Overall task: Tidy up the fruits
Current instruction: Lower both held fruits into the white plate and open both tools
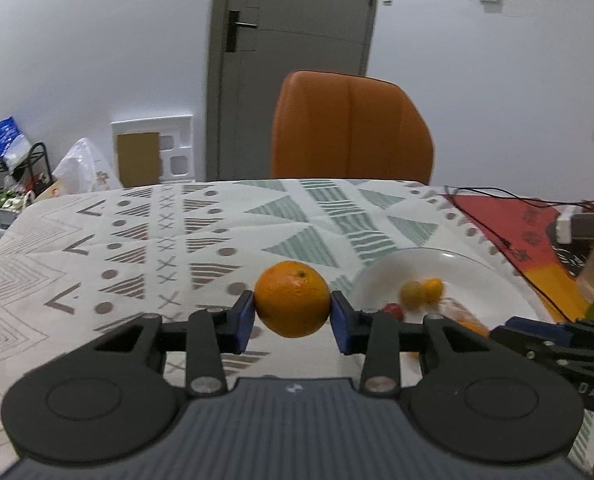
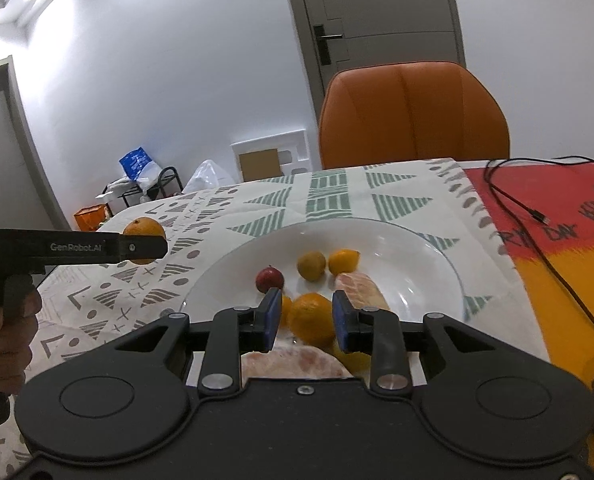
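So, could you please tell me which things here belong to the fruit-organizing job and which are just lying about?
Part of the job:
- round orange clamped in the left gripper
- white round plate
- small red fruit, yellow-green fruit and peeled pink citrus segment on the plate
- right gripper, over the plate

Just lying about:
- orange chair
- black cable
- red and yellow cloth

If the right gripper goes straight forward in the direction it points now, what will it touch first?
Most likely the orange lying on the white plate: it sits directly between the open fingers of the right gripper. Depth is hard to judge, so they may already be very close.
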`<act>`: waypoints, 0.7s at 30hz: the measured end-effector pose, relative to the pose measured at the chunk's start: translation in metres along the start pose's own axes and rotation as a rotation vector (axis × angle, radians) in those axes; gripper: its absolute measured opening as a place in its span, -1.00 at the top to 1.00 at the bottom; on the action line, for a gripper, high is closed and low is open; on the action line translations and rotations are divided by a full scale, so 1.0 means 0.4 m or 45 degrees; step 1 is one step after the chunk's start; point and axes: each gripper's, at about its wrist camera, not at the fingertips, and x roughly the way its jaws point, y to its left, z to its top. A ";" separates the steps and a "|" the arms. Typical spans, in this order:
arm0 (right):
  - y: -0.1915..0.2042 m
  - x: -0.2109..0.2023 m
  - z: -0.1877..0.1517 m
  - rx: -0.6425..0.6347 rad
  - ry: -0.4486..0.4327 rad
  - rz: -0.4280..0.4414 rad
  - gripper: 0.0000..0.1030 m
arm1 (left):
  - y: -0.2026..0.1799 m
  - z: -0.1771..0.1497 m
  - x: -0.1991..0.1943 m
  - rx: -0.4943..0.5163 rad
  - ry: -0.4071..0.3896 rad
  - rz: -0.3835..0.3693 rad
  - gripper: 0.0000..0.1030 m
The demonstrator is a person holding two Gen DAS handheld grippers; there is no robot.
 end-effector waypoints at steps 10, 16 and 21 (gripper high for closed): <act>-0.038 -0.040 -0.028 0.052 -0.012 -0.036 0.37 | -0.088 -0.016 0.002 0.060 0.038 -0.095 0.24; -0.041 -0.049 -0.032 0.060 -0.022 -0.036 0.32 | -0.104 -0.011 -0.026 0.087 0.012 -0.096 0.00; -0.029 -0.059 -0.036 0.056 -0.030 -0.033 0.20 | -0.075 -0.007 -0.047 0.051 -0.003 -0.063 -0.15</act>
